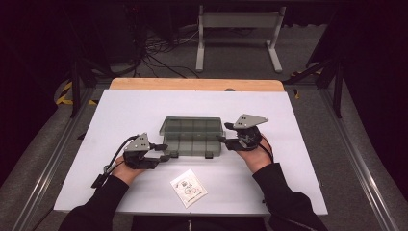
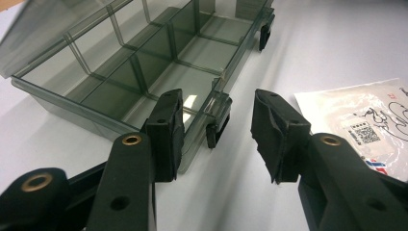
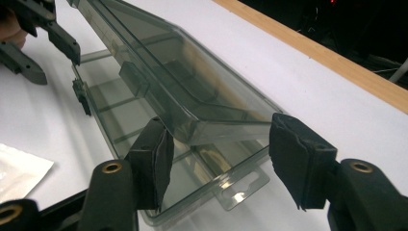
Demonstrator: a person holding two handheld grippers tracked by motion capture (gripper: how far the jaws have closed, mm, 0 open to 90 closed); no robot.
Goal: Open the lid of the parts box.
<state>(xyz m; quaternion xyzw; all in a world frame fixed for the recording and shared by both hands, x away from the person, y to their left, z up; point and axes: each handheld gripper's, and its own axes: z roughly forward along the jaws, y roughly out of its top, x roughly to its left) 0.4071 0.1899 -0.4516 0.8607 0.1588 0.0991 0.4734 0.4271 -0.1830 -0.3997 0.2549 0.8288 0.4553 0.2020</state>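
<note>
**Clear compartment box, lid raised, tongs slack at both ends**

A smoky transparent compartment box (image 1: 193, 137) sits near the middle of the white table (image 1: 120, 115), its lid (image 3: 183, 91) standing partly raised over the divided tray. The left tongs (image 1: 165, 152) sit at the box's front left corner, jaws partly open: one pad is just inside the front wall, the other out over the table, and a black latch (image 2: 211, 134) hangs between them without being pinched. The right tongs (image 1: 225, 133) are at the right end, jaws parted about the same, straddling the end of the lid and the hang tab (image 3: 239, 192) without pressing on either.

The box looks light and rigid, thin hard plastic with slick walls, so it would likely skate on the table under a sideways push and could crack or pop a hinge if squeezed hard. The sensible holds seem to be the front wall or rim for steadying the tray, and the lid's free edge for swinging it. The latches are small and look brittle.

A flat plastic packet (image 1: 188, 187) lies on the table nearer the person, apart from the box. It carries a line drawing, a QR-type square and a red-and-blue mark; the print is too small to read. No writing is visible on the box itself.
</note>
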